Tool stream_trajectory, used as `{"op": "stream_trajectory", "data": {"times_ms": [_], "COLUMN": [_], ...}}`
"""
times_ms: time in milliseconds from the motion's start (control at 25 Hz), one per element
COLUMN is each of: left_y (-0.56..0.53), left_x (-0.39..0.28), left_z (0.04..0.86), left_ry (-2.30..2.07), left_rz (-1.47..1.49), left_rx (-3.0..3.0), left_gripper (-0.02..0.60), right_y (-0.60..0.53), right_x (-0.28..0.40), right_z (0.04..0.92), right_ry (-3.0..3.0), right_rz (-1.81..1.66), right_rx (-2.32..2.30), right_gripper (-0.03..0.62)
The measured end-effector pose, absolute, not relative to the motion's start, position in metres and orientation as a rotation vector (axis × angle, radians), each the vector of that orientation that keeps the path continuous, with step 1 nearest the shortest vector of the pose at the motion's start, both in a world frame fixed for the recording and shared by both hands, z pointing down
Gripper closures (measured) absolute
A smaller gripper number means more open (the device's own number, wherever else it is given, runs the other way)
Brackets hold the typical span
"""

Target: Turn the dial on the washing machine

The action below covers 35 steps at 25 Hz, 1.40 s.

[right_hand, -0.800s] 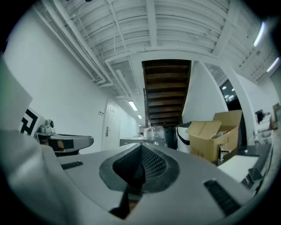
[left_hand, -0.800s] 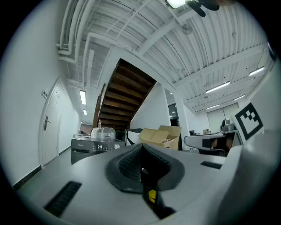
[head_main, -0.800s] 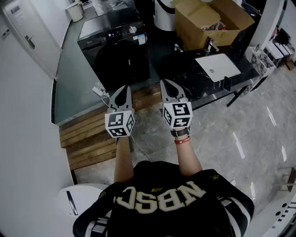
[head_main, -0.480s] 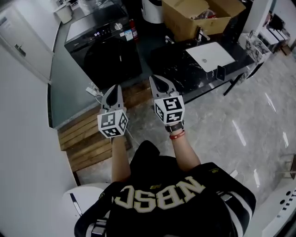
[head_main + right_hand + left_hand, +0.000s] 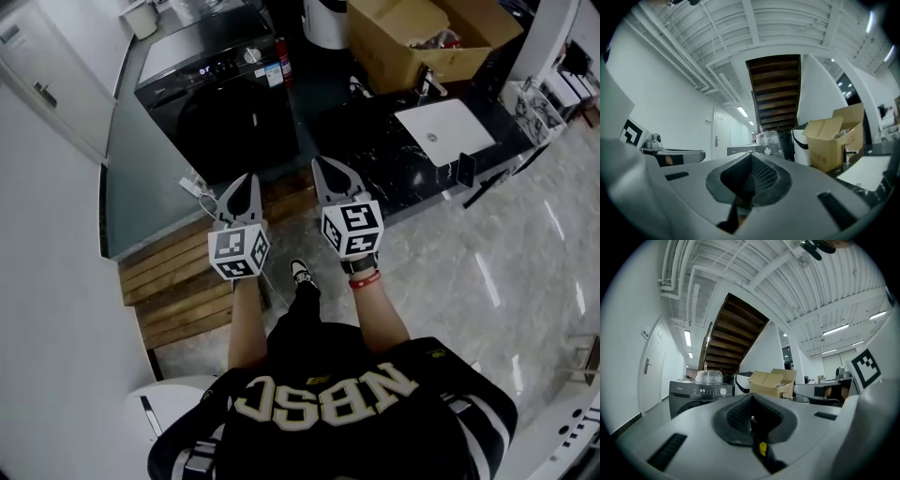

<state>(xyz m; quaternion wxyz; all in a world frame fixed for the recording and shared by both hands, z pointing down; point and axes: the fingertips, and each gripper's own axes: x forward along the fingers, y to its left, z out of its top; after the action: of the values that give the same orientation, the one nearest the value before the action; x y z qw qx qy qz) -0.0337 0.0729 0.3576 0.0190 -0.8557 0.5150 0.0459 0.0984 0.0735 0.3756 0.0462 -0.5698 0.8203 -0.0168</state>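
Well, both tools are pinched tight on nothing. The left gripper (image 5: 246, 180) and right gripper (image 5: 324, 165) are held side by side, noses aimed at the washer (image 5: 220, 103). I'd guess they're only being carried toward it. The dial (image 5: 251, 56) sits on the washer's top panel, well beyond both grippers. 1 gripper must open before it can take that dial. A box (image 5: 427, 37) stands to the washer's right.

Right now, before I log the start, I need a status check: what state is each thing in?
Washing machine: door shut, display lit.
Dial: untouched.
Cardboard box: flaps open.
White door: closed.
Left gripper: tongs shut, empty.
Right gripper: tongs shut, empty.
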Motion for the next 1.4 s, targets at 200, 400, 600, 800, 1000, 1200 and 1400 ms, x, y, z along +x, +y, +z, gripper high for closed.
{"op": "stream_trajectory", "data": {"times_ms": [200, 400, 600, 800, 1000, 1200, 1400], "left_y": [0.002, -0.082, -0.158, -0.209, -0.251, -0.297, -0.340], "left_x": [-0.038, -0.051, -0.078, -0.091, -0.098, -0.099, -0.093], "left_z": [0.368, 0.360, 0.349, 0.357, 0.372, 0.375, 0.379], "left_ry": [1.607, 1.629, 1.669, 1.689, 1.726, 1.749, 1.759], "left_rz": [0.174, 0.216, 0.256, 0.241, 0.227, 0.241, 0.226], "left_rx": [-2.673, -2.659, -2.632, -2.643, -2.669, -2.632, -2.629], "left_gripper": [0.568, 0.568, 0.568, 0.568, 0.568, 0.568, 0.568], "right_y": [0.005, -0.087, -0.169, -0.224, -0.269, -0.323, -0.369], "right_x": [0.083, 0.066, 0.034, 0.012, 0.003, 0.003, 0.003], "right_z": [0.387, 0.378, 0.366, 0.375, 0.384, 0.385, 0.393], "right_ry": [2.550, 2.605, 2.653, 2.684, 2.737, 2.773, 2.836], "right_rz": [-0.048, 0.008, 0.051, 0.027, 0.072, 0.149, 0.194], "right_rx": [-1.735, -1.720, -1.677, -1.655, -1.664, -1.655, -1.643], "right_gripper": [0.586, 0.582, 0.579, 0.579, 0.577, 0.571, 0.559]}}
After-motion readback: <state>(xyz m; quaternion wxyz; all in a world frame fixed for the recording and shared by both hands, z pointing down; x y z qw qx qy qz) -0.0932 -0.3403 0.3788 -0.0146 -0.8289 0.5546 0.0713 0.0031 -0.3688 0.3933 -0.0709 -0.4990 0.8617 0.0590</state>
